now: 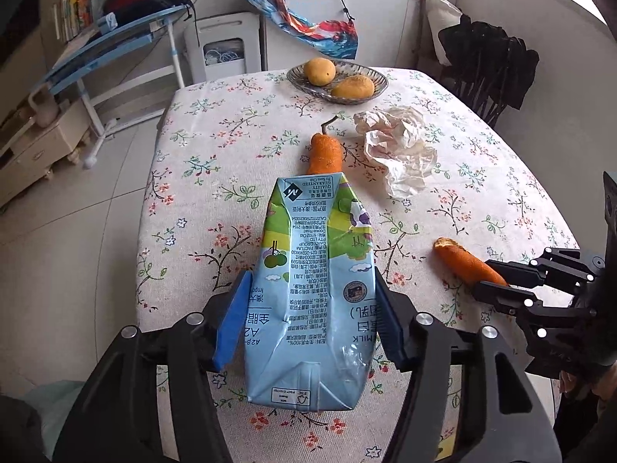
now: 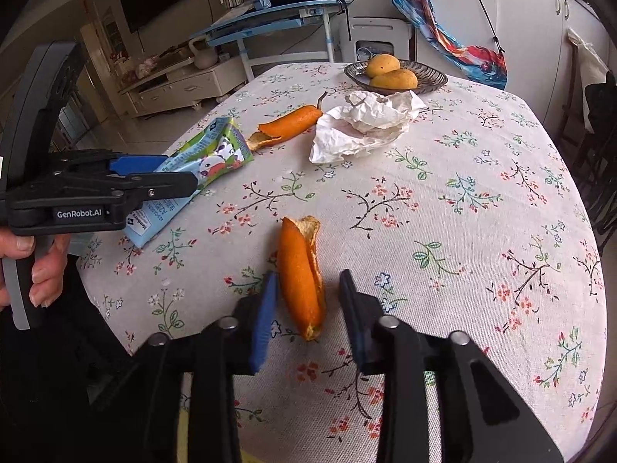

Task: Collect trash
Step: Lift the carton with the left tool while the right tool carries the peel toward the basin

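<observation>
**Status: Both Tools at Trash Items on the Table**

**Hidden or cut off.** The table, under a floral cloth, is cut off at the near edge by my tool bodies in both wrist views. In the left wrist view the milk carton hides the near end of the far peel. My right gripper's fingers cover the near tip of the near peel there. Only part of my left hand shows, wrapped round the grip.

**Milk carton.** It is light blue with green panels and is flattened and creased. It lies on the cloth near the table's left edge. Its long axis runs along my left gripper's fingers. The folded base faces the camera and the other end points toward the far peel. The print reads upside down.

**Left gripper**. The blue pads lie against both long sides of the carton, pinching it.

**Crumpled paper**. It is white and lies beside the far peel, short of the bowl.

**Near peel**. It is orange and curled lengthwise, with pale pith at the far, torn end. Its long axis runs away from the camera, roughly parallel to the fingers.

**Right gripper**. The pads are spread either side of the near peel. The left pad is at its edge and the right pad stands clear, so the peel is not pinched.
</observation>
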A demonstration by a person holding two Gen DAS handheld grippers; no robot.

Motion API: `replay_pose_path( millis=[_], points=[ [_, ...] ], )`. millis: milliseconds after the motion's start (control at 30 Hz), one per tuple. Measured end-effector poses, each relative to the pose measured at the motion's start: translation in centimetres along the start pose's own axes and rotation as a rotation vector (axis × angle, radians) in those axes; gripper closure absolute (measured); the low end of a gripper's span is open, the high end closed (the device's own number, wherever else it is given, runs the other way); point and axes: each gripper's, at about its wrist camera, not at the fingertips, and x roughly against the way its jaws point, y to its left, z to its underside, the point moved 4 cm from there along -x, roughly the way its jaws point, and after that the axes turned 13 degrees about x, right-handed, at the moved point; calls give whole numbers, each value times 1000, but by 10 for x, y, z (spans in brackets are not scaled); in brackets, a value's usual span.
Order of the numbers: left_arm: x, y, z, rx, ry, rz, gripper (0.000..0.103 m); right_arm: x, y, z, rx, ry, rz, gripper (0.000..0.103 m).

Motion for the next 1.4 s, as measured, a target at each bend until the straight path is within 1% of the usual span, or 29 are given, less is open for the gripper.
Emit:
replay_pose_path(
  millis=[100,300,467,700,867,1200,1400],
  points=[
    [14,1,-2,8,-58,-14,46,3,-2,0,-20,-14,-10,84],
    [44,4,8,49,-159,-31,46,20,-1,0,-91,-90,-59,84],
    [63,-1,22,51,-209,-31,46,32,4,0,-119,-140,-88,84],
    [76,-4,35,58,-237,-17,46,50,14,2,-135,-197,-107,84],
    [85,-6,45,54,-260,-10,46,60,19,5,-137,-220,-117,84],
    [101,-10,59,44,-293,2,46,71,27,13,-135,-233,-131,84],
    [108,-11,67,37,-307,9,46,73,37,20,-119,-215,-149,84]
  ],
)
